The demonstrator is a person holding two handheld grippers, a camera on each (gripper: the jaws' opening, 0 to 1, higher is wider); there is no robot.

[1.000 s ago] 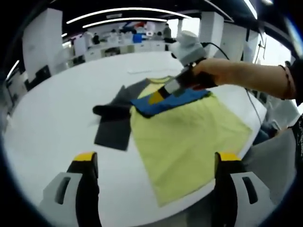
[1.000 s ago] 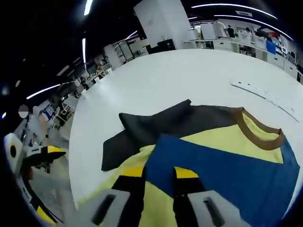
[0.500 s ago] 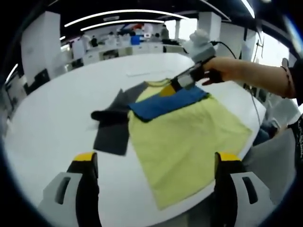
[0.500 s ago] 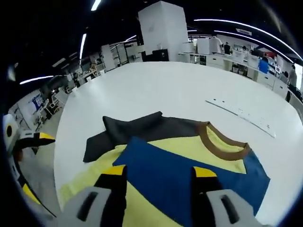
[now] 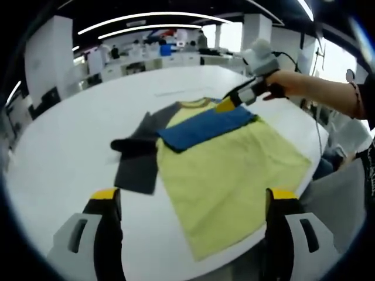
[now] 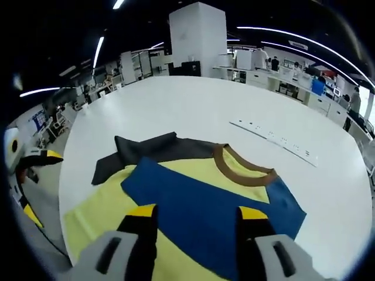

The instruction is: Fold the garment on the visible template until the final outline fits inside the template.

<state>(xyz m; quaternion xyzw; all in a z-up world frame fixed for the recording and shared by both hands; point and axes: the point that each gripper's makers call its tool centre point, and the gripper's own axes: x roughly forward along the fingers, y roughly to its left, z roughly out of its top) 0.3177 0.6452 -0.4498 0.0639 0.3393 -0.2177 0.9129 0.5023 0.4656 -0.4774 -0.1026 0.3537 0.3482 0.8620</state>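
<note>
My left gripper hangs over the near edge of the white table, jaws spread wide with nothing between them. My right gripper is likewise released, its two yellow-tipped jaws parted above the blue sleeve and not pinching any cloth. In the left gripper view that right gripper sits past the far shoulder of the garment, held in my hand.

The garment, a yellow shirt with a brown collar, lies flat on the table with its hem near the edge closest to me. The blue sleeve is folded across the chest. The dark grey sleeve lies out to the side, partly bunched, resting on the table beside the body. I cannot tell any template outline from the table surface.

A pale strip with dots lies on the table beyond the collar, well apart from the shirt. Desks and people stand in the background.
</note>
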